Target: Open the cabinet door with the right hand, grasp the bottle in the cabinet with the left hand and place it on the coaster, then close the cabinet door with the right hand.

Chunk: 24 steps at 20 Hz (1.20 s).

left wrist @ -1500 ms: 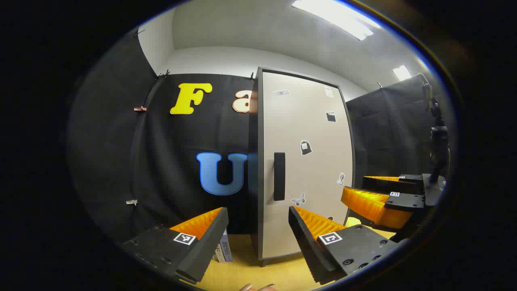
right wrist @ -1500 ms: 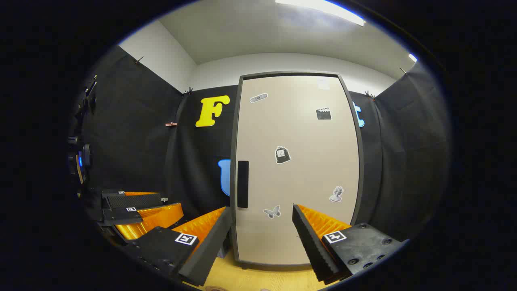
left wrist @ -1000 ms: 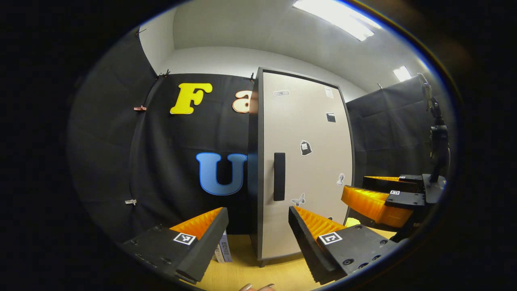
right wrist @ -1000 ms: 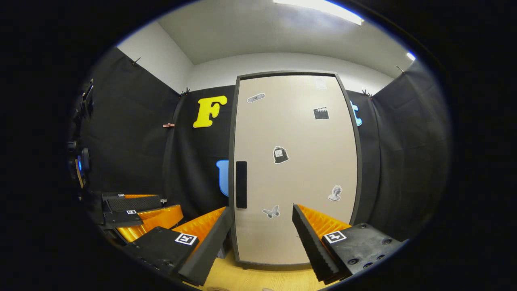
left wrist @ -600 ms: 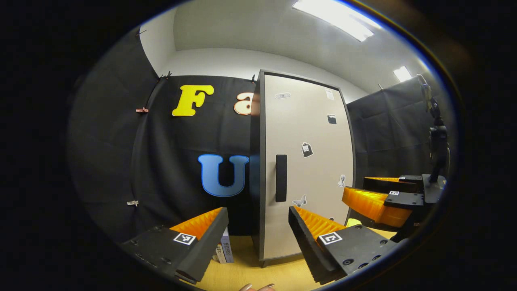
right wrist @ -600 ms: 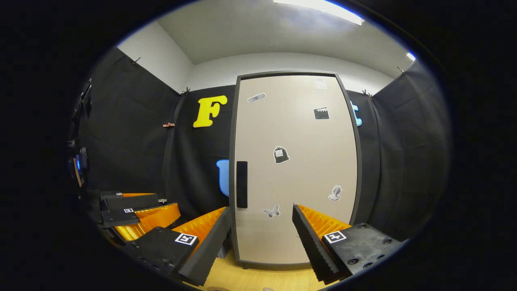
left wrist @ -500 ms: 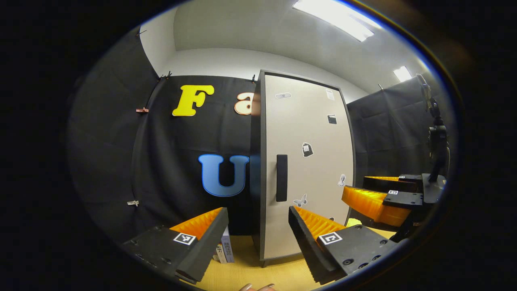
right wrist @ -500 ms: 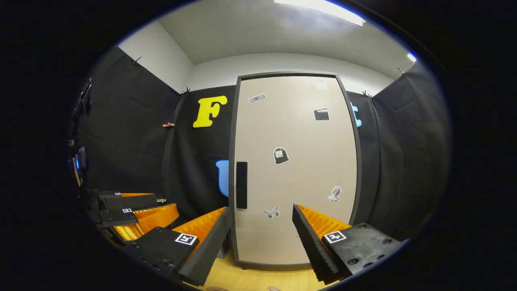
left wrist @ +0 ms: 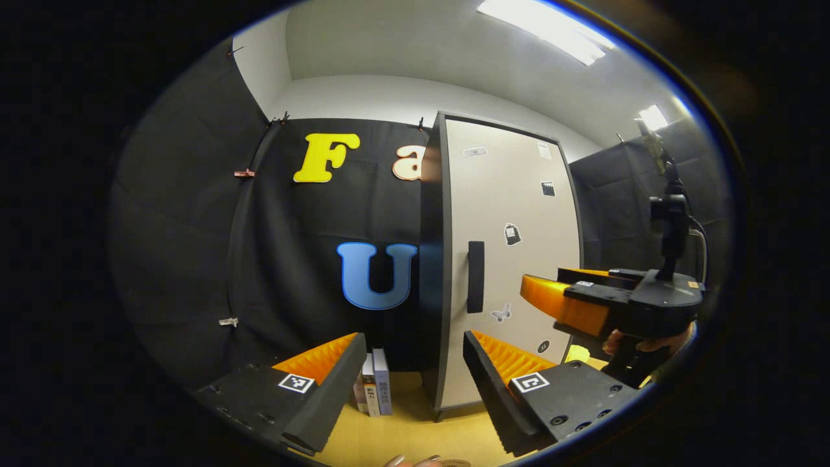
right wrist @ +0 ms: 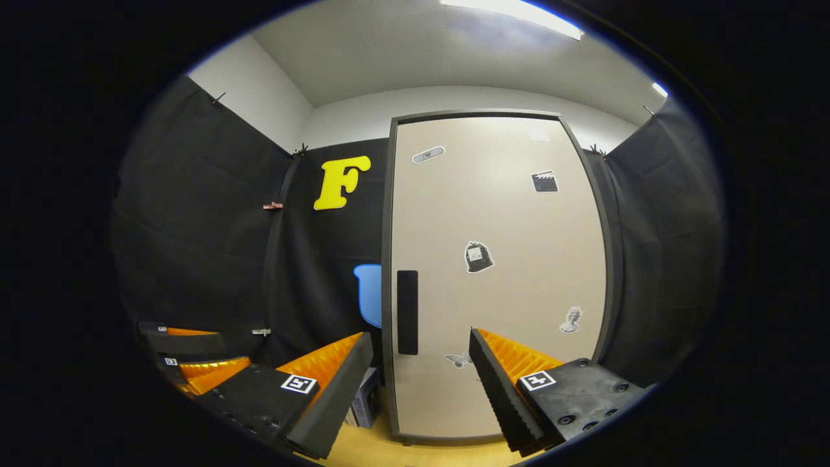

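**Cabinet door closed, both claws spread in front of it**

The cabinet [right wrist: 499, 272] stands upright on the wooden worktop [right wrist: 363, 451] against the black cloth wall. Its door [right wrist: 519, 214] is a tall beige panel in a dark grey frame, closed flush. A black vertical handle [right wrist: 407, 312] sits at mid-height near the door's left edge. Several small stickers are scattered over the panel, among them a butterfly [right wrist: 458, 359] low down.

In the right gripper view the right claw [right wrist: 420, 383] faces the door squarely, its 2 fingers spread wide apart and holding nothing. The handle lies above and between the fingers, a little left of centre and apart from both.

In the left gripper view the left claw [left wrist: 414, 379] is likewise spread and empty, aimed at the cabinet's left front corner. There the handle [left wrist: 476, 277] appears above the right-hand finger [left wrist: 499, 370]. The right claw [left wrist: 551, 301] shows at the right, held by a hand [left wrist: 642, 340], near the door's lower right part but not touching it.

2 small boxes [left wrist: 375, 383] stand on the worktop just left of the cabinet's base.
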Motion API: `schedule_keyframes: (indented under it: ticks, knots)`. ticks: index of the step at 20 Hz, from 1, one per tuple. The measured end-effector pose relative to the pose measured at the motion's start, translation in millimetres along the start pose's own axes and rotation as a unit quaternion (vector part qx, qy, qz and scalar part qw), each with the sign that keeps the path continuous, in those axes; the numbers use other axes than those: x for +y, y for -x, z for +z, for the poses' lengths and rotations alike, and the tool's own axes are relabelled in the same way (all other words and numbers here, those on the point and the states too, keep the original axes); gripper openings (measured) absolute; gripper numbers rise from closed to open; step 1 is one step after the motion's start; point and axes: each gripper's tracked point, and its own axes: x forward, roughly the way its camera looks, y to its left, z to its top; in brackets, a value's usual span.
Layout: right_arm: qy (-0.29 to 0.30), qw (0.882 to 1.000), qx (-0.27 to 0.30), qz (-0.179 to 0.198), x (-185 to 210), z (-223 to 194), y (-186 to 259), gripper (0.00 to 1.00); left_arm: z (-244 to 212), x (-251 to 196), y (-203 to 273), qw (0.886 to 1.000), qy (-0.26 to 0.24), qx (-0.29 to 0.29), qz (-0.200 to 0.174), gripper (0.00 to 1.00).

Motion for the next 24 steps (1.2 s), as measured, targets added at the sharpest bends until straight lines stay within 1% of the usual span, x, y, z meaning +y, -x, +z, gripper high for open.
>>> schedule_keyframes:
  ticks: [3,5,8,12,15,19,22,23,24]
  knots:
    - [0.005,1.0,-0.005,0.007,14.9,-4.3,-26.1,0.97,-5.0,7.9,1.6,1.0,0.002,0.007,0.003,0.95]
    - [0.016,1.0,-0.017,0.002,19.3,-4.5,-43.0,0.96,-9.4,15.6,4.5,1.0,0.006,0.013,0.002,0.95]
    - [0.035,0.999,-0.017,-0.011,21.2,-10.5,-66.5,0.96,-17.6,32.9,6.6,1.0,0.013,0.021,0.011,0.95]
    - [0.02,0.999,-0.011,-0.024,20.7,-20.1,-90.2,0.97,-21.4,53.2,5.0,0.999,0.011,0.027,0.021,0.95]
    - [0.0,0.999,-0.017,-0.031,18.2,-19.5,-104.9,0.97,-26.9,61.7,4.8,0.999,0.015,0.029,0.024,0.95]
    - [-0.002,0.999,-0.013,-0.051,9.3,-25.3,-123.5,0.97,-30.4,70.9,2.8,0.999,0.017,0.032,0.027,0.95]
    - [0.002,0.998,-0.009,-0.064,4.8,-32.1,-134.7,0.95,-30.2,76.9,2.7,0.999,0.015,0.032,0.031,0.95]
    - [-0.001,0.998,-0.005,-0.068,4.5,-34.4,-135.3,0.77,-32.4,77.2,2.2,0.999,0.013,0.033,0.032,0.95]
    - [-0.002,0.998,-0.002,-0.069,4.1,-35.9,-137.8,0.72,-33.3,77.4,1.9,0.999,0.01,0.036,0.032,0.95]
